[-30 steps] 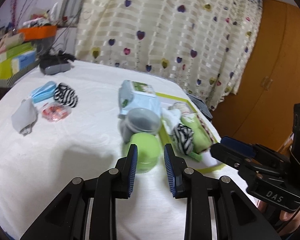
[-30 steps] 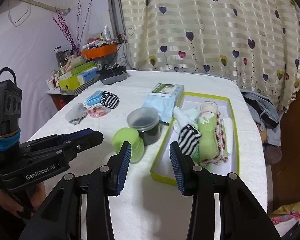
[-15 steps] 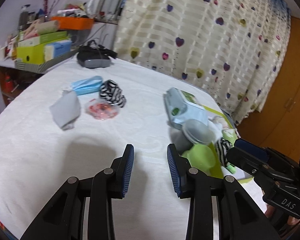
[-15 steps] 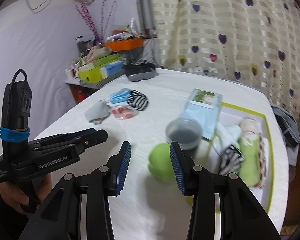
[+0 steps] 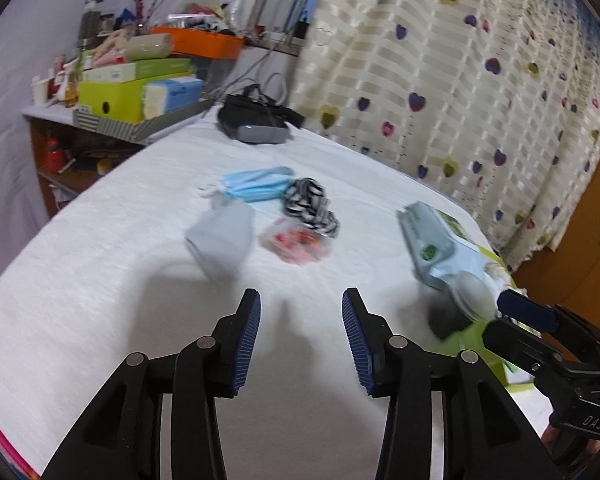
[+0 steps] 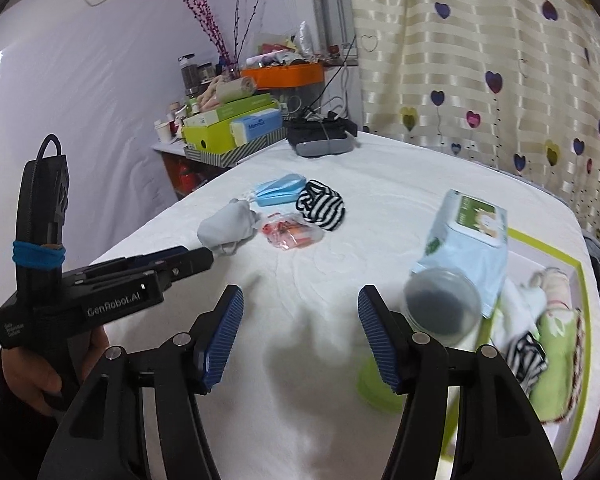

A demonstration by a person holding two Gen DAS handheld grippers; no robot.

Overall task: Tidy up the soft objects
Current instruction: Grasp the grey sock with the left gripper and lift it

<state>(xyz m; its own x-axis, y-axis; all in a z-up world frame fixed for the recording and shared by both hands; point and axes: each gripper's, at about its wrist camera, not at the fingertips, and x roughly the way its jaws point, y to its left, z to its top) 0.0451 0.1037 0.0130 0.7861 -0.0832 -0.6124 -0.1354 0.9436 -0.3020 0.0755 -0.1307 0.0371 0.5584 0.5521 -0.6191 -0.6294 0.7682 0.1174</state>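
Soft objects: four loose items are lying together on the white surface (image 6: 340,264), ahead of both grippers and well apart from them.
Grey cloth (image 6: 228,229): lying crumpled at the near-left of the group, just beside the clear packet (image 6: 291,233) with red contents.
Blue face masks (image 6: 279,189): lying stacked at the far side of the group, touching or nearly touching the striped sock (image 6: 321,205).
Striped sock: sitting bunched, black and white, just behind the clear packet.
Green-rimmed box (image 6: 580,280): sitting at the right edge of the surface, holding a green roll (image 6: 556,368), a second striped piece (image 6: 524,356) and pale cloths.
Wipes pack (image 6: 468,236): leaning over the box's near-left corner; blur is making its exact contact unclear.
Grey-lidded jar (image 6: 442,304): standing just in front of the wipes pack, with a green round object (image 6: 380,388) below it, partly hidden by a finger.
Left gripper (image 5: 300,336): hovering over bare surface, fingers (image 5: 244,344) standing wide apart and holding nothing.
Right gripper (image 6: 300,336): hovering likewise, fingers (image 6: 220,340) spread wide and gripping nothing.
Background: a black-and-grey device (image 6: 320,138) is resting at the far edge before the heart-print curtain (image 6: 480,52).
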